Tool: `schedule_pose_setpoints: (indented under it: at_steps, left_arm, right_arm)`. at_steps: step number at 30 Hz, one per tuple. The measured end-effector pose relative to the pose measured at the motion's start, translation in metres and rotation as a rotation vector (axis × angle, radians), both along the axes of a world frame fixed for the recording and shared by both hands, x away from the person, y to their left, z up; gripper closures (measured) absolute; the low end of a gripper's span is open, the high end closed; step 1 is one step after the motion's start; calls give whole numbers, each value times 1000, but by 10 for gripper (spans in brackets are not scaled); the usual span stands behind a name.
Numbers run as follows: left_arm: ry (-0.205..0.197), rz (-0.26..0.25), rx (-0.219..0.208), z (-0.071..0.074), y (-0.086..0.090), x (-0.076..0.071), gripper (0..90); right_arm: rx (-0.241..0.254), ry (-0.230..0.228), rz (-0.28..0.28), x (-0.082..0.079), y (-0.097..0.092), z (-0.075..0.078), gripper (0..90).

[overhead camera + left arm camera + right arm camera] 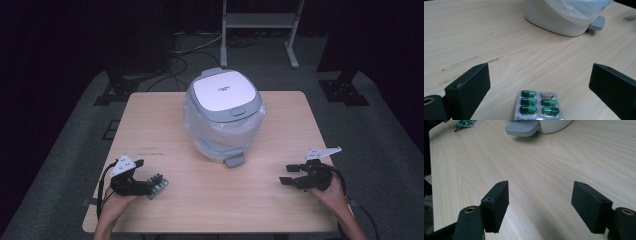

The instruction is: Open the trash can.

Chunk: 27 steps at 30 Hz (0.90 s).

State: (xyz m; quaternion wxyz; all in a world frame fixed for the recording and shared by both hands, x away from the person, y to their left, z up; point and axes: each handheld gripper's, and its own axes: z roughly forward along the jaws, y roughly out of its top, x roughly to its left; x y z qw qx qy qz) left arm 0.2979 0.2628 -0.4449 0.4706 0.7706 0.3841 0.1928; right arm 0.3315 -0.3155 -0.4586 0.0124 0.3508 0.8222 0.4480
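**Legible markings: none confirmed**

Small dark print noted on white lid of pedal bin (224, 90), high view; too small to read. Faint dark marks on table (150, 149) surface near left edge, illegible. Blister pack (537, 105) foil without readable lettering.

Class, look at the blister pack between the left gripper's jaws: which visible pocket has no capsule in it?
The top right pocket of the blister pack: its foil looks torn open and empty, while the other visible pockets each hold a green capsule.

Bright overhead light on the table (280, 200), dark surroundings; soft shadows, slightly soft, grainy pictures.
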Motion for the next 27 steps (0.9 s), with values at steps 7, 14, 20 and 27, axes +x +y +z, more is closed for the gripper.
schedule_pose_setpoints:
  at_steps: [7, 14, 20, 27]
  left_arm:
    - [1, 10, -8, 0, 2, -2, 26]
    - [-22, -5, -28, 5, 5, -5, 25]
    - [-19, -11, -19, 7, 6, -4, 25]
    - [-13, -10, -22, 6, 7, -3, 25]
  right_arm:
    - [22, -5, 4, 4, 1, 2, 289]
    - [2, 19, 43, 7, 13, 16, 292]
    - [-22, 10, 76, 6, 18, 39, 297]
    - [-88, -20, 132, 7, 30, 85, 322]
